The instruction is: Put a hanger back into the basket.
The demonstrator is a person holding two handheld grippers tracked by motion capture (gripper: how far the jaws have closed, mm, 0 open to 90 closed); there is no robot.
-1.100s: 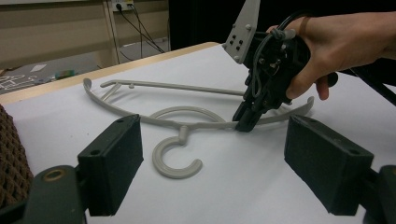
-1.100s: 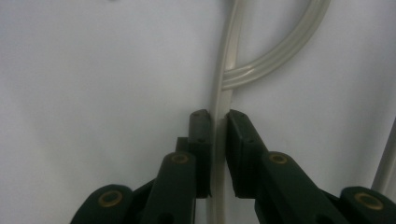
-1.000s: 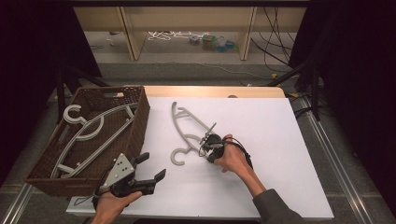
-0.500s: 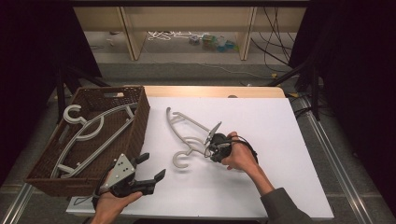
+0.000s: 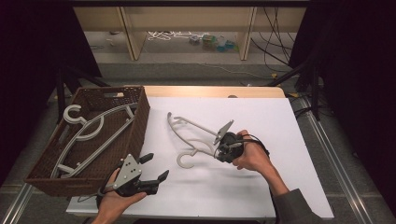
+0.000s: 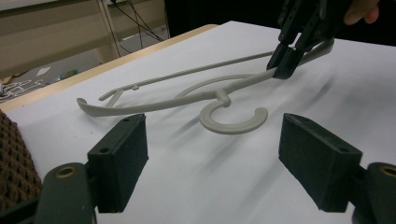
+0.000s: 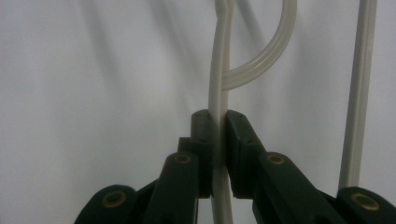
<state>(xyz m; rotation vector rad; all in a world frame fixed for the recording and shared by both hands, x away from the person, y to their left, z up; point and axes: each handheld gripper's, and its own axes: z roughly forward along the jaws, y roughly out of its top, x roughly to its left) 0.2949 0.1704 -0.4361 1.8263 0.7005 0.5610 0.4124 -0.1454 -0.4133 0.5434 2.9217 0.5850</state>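
High view: the right gripper (image 5: pixel 223 148) pinches a smooth grey plastic hanger (image 5: pixel 189 129) on the white table (image 5: pixel 280 121); a woven basket (image 5: pixel 140 122) stands left. Left gripper view: the left gripper (image 6: pixel 212 156) is spread over bare tabletop, short of the curved hook (image 6: pixel 233 122). Right gripper view: jaws squeeze the hanger's thin shoulder bar (image 7: pixel 219 98).

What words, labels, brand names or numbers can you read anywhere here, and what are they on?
None can be read.
The grey hanger clamped in the right tool bears no visible print.
The open left tool and its grey plate show only holes, no lettering.
The hangers in the wicker basket look unmarked.
The small items on the far shelf are too small and blurred to read.
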